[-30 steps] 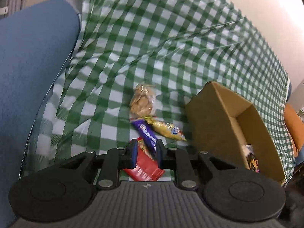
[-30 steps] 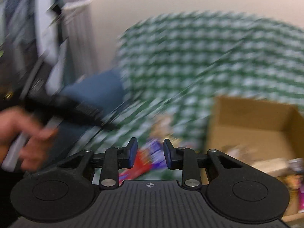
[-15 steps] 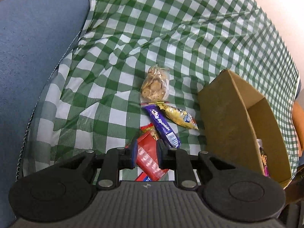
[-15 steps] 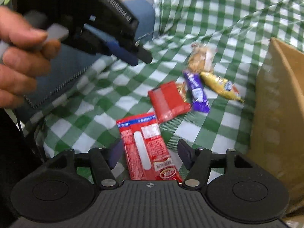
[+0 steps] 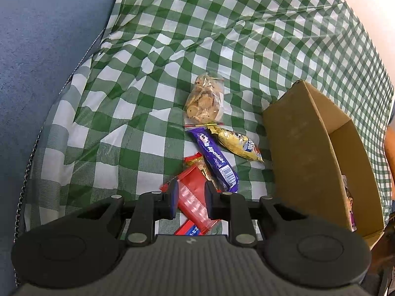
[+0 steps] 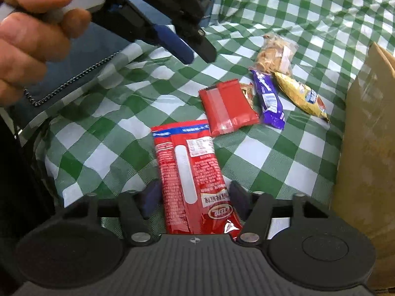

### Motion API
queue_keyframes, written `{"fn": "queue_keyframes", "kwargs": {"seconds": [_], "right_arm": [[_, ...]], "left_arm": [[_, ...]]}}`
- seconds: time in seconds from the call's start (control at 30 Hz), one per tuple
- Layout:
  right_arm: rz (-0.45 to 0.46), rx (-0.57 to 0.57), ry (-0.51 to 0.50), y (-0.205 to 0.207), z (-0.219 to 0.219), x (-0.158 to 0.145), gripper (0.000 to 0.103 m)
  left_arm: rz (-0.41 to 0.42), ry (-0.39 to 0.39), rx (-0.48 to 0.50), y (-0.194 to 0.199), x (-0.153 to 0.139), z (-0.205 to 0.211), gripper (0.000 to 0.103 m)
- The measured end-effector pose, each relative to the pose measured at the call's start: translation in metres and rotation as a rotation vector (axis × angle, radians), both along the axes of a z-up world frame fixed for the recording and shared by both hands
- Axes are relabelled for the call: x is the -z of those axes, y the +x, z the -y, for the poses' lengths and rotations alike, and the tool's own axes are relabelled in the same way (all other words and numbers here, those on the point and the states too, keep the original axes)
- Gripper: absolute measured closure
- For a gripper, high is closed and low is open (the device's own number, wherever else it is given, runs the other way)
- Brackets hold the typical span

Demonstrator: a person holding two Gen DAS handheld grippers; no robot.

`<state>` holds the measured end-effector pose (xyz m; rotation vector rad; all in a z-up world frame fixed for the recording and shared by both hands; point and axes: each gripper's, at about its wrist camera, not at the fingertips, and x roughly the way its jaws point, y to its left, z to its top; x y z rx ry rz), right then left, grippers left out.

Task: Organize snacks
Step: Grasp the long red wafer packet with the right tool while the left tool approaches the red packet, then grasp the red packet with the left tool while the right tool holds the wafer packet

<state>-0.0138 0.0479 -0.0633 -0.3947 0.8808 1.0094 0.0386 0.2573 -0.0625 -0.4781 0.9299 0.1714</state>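
Observation:
Several snacks lie on the green checked cloth (image 5: 148, 79): a clear bag of biscuits (image 5: 205, 100), a purple bar (image 5: 214, 159), a gold packet (image 5: 237, 144), a small red packet (image 5: 191, 197) and a long red packet (image 6: 190, 175). My right gripper (image 6: 193, 198) is open, low over the near end of the long red packet, one finger on each side. My left gripper (image 5: 190, 198) hovers above the small red packet with a narrow gap between its fingers, holding nothing; it also shows in the right wrist view (image 6: 195, 49), high above the cloth.
An open cardboard box (image 5: 318, 148) stands right of the snacks with some packets inside (image 5: 349, 202). A blue cushion (image 5: 44, 61) lies at the left edge of the cloth. A pale wall is behind.
My right gripper swung down over the snacks, opened wide and moved closer onto the long red packet. My left gripper lifted and drew back a little.

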Motion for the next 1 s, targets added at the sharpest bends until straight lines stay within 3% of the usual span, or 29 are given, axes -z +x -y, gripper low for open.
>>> {"fn": "queue_keyframes", "kwargs": {"seconds": [0.13, 0.37, 0.5, 0.63, 0.8, 0.97, 1.0], "right_arm": [[0.035, -0.020, 0.026, -0.006, 0.003, -0.007, 0.054], [0.078, 0.011, 0.139, -0.012, 0.023, -0.040, 0.056], [0.074, 0.110, 0.061, -0.003, 0.031, -0.038, 0.056], [0.037, 0.208, -0.041, 0.011, 0.032, -0.022, 0.056], [0.022, 0.207, -0.085, 0.013, 0.028, -0.012, 0.054], [-0.046, 0.219, -0.066, 0.018, 0.027, -0.009, 0.051], [-0.050, 0.217, -0.063, 0.018, 0.027, -0.009, 0.051]], "left_arm": [[-0.004, -0.011, -0.011, 0.000, 0.001, -0.001, 0.078], [-0.018, -0.026, -0.038, 0.003, 0.005, -0.002, 0.078], [-0.051, -0.044, -0.042, 0.009, 0.012, 0.002, 0.077], [-0.081, -0.079, -0.045, 0.017, 0.020, 0.009, 0.054], [-0.115, -0.156, -0.086, 0.026, 0.032, 0.012, 0.049], [-0.175, -0.162, -0.134, 0.035, 0.043, 0.017, 0.044], [-0.178, -0.150, -0.147, 0.037, 0.044, 0.017, 0.038]]}}
